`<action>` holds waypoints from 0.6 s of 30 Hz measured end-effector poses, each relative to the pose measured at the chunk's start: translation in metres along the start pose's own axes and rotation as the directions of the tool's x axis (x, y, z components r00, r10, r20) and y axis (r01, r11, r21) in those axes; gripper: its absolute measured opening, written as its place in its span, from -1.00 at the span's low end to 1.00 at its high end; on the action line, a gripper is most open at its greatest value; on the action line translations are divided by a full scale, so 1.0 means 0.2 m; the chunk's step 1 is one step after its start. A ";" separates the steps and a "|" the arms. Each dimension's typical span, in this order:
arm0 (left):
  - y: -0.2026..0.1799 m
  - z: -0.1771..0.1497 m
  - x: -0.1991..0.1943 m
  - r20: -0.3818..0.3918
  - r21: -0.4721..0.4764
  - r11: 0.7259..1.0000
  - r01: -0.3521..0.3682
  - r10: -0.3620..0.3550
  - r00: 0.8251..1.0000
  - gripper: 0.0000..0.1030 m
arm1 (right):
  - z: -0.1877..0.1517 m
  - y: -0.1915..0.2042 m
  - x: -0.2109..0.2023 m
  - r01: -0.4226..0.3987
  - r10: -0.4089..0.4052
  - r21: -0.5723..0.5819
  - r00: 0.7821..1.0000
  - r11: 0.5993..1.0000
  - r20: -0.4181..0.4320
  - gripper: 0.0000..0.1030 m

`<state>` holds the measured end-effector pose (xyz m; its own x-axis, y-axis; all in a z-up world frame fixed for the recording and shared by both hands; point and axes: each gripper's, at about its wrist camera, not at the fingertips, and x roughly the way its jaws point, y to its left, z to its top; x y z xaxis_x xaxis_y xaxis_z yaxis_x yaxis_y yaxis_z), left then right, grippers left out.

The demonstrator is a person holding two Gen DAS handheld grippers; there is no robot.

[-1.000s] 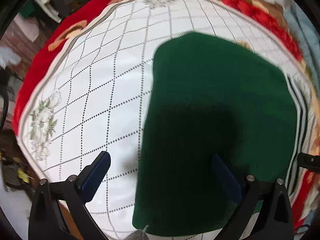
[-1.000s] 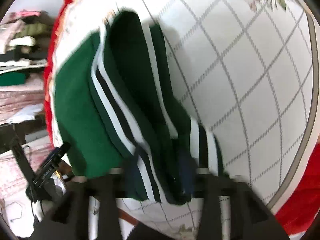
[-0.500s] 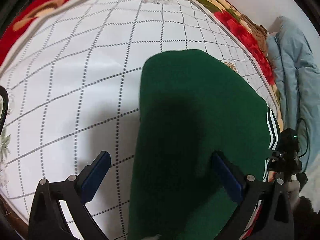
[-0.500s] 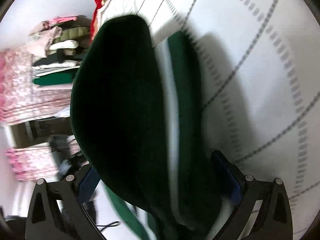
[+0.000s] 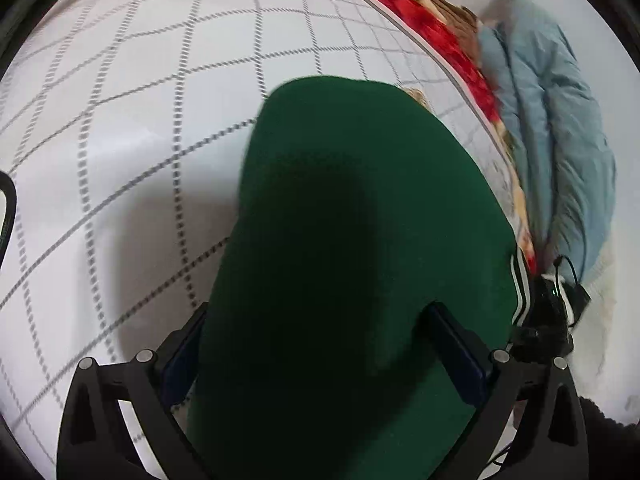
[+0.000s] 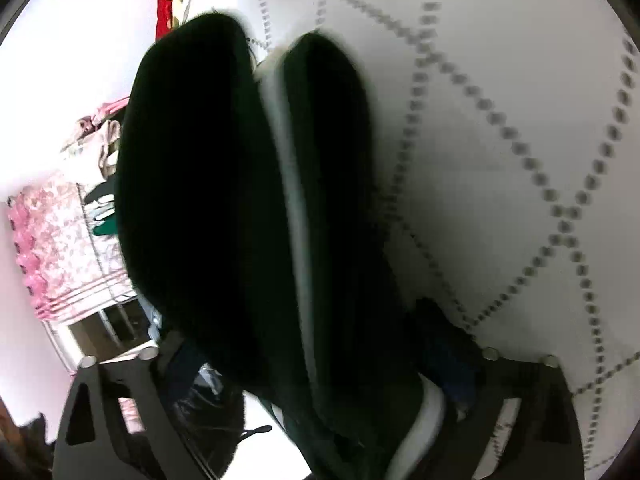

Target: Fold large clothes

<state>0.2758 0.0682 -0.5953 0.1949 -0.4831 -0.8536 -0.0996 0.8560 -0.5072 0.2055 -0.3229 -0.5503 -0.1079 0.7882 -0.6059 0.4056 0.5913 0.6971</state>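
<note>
A dark green garment [image 5: 360,220], folded into a thick pad, lies on a white sheet with a dotted diamond grid [image 5: 140,100]. My left gripper [image 5: 318,344] is open wide over its near end. The fabric's left edge hides part of the left finger, and the right pad rests above the cloth. Seen from the right wrist, the same garment [image 6: 192,180] looms very close and dark, with a white stripe [image 6: 296,220] along a fold. My right gripper [image 6: 316,356] is open wide with the folded layers between its fingers, and no pad visibly presses them.
A light blue padded jacket [image 5: 552,128] lies past the bed's red floral blanket [image 5: 432,36] at the right. Black gear with a cable [image 5: 552,308] sits at the garment's striped edge. The right wrist view shows stacked clothes [image 6: 100,140] and a pink curtain [image 6: 52,240] beyond the sheet [image 6: 500,120].
The right jaws went from narrow around the striped fold to wide, and that gripper sank close to the cloth. The left gripper tipped down and closed in over the garment.
</note>
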 end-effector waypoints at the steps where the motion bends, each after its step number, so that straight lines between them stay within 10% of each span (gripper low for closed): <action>1: 0.00 0.01 0.01 -0.013 0.007 1.000 0.012 -0.012 1.000 1.00 | 0.00 0.05 0.05 -0.028 0.028 0.003 1.000 1.000 -0.006 1.00; 5: 0.02 0.03 -0.01 -0.043 0.036 0.999 0.014 -0.012 0.999 1.00 | 0.04 0.25 0.16 -0.092 0.092 -0.058 0.996 0.994 -0.015 1.00; 8: 0.04 0.04 0.02 -0.091 0.040 0.997 0.064 -0.060 0.994 1.00 | 0.05 0.25 0.18 0.116 -0.115 -0.111 0.993 0.987 0.014 1.00; 13: -0.04 0.03 0.03 -0.091 0.124 0.992 0.037 -0.026 0.995 1.00 | 0.01 0.20 0.24 0.105 -0.101 -0.068 0.994 0.992 0.048 0.99; 18: -0.12 0.05 -0.04 -0.047 0.191 0.981 -0.031 0.040 0.998 1.00 | 0.01 0.32 0.25 0.034 -0.030 -0.048 0.996 0.998 0.083 0.28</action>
<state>0.2871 0.0541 -0.5757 0.1451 -0.4562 -0.8780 0.0829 0.8899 -0.4487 0.2273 -0.2457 -0.5373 -0.0438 0.7534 -0.6561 0.3574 0.6250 0.6940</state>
